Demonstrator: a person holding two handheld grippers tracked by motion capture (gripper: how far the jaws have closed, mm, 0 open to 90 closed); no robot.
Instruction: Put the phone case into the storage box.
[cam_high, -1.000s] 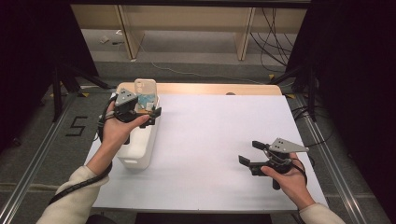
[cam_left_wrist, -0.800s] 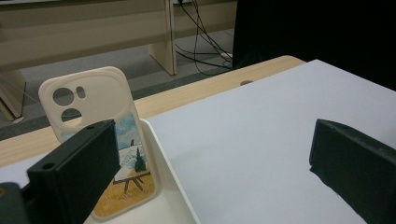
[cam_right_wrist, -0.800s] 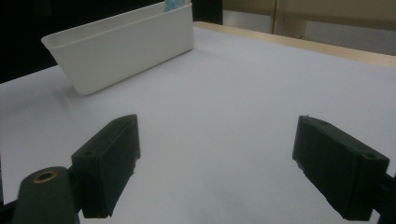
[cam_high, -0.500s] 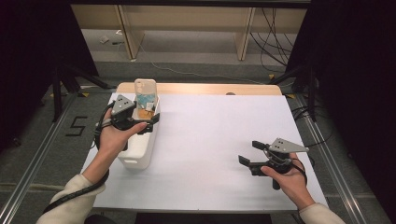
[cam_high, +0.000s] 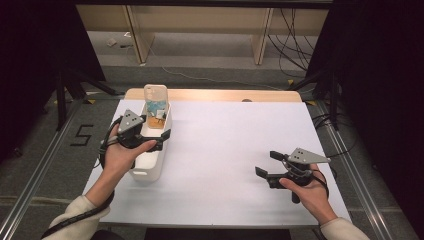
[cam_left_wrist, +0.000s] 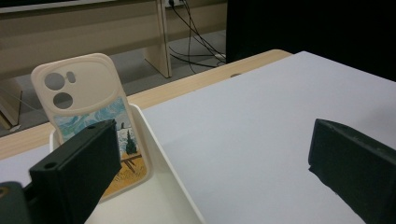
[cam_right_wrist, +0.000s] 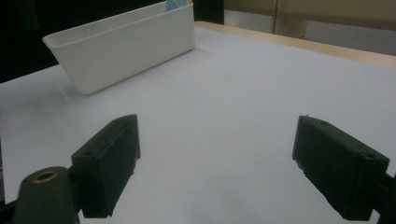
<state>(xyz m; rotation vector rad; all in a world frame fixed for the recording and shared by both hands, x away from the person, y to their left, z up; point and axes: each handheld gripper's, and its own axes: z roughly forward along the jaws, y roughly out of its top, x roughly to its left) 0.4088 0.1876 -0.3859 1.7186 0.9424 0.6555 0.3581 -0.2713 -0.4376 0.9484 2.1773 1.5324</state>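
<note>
We see a white bin (cam_high: 150, 162) on a white table (cam_high: 230, 145) with a light wooden edge (cam_high: 215, 95). In the bin stands a cream phone case (cam_left_wrist: 91, 116) printed with a painted scene: swirling blue sky, dark cypress, golden field. Both grippers (cam_high: 152, 140) (cam_high: 267, 167) are black, each topped by a grey plate.

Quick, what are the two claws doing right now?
Left claw: open, empty, one jaw over the white plastic bin, facing the painted phone case.
Right claw: open, empty.

Phone case's (cam_left_wrist: 95, 126) lower part behind hand-held gripper's dark jaw, inside bin (cam_left_wrist: 159, 186).
</note>
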